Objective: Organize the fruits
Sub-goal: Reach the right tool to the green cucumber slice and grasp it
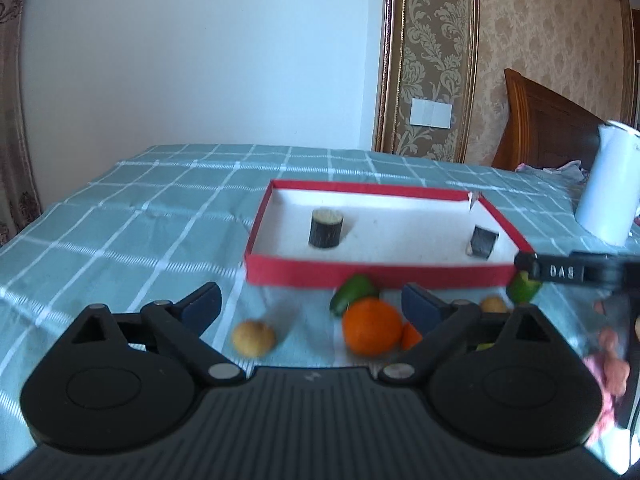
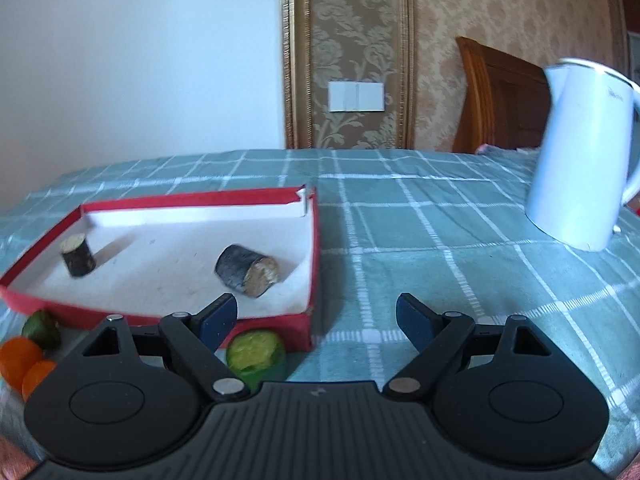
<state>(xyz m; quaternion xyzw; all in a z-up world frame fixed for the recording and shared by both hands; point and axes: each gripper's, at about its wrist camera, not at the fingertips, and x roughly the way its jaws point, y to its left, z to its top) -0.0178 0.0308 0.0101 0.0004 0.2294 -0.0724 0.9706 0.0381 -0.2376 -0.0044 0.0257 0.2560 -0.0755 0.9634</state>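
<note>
Left gripper: the left gripper (image 1: 312,308) hangs low over the cloth in front of the red box (image 1: 360,274), jaws spread wide and nothing between the pads.

Right gripper: the right gripper (image 2: 316,316) sits off the box's near right corner, jaws also well apart and empty. The cut green piece (image 2: 256,354) lies just under its left finger, untouched.

Loose fruit: an orange (image 1: 373,326) with a smaller orange piece (image 1: 410,336) touching it, a green fruit (image 1: 354,294) behind against the box wall, a small tan round one (image 1: 253,338) off to the left and another tan one (image 1: 493,305) to the right. All of it is still on the checked tablecloth (image 1: 140,220), outside the box.

Already in the box: two dark cylinders, one standing upright (image 1: 326,228) near the left, one lying on its side (image 2: 248,274) toward the right (what they are I can't say).

Step in hand: as I read it, choosing the next fruit for the left gripper, most likely the orange, which lies nearest its open jaws.

Doing it well: centre the jaws on the orange's widest part, come down beside the small piece without nudging it, and close gently, since round fruit rolls away easily. Lift clear of the box wall before carrying over.

Watch for: the white jug (image 2: 580,152) at the right, well apart from the work but within the right hand's sweep.
</note>
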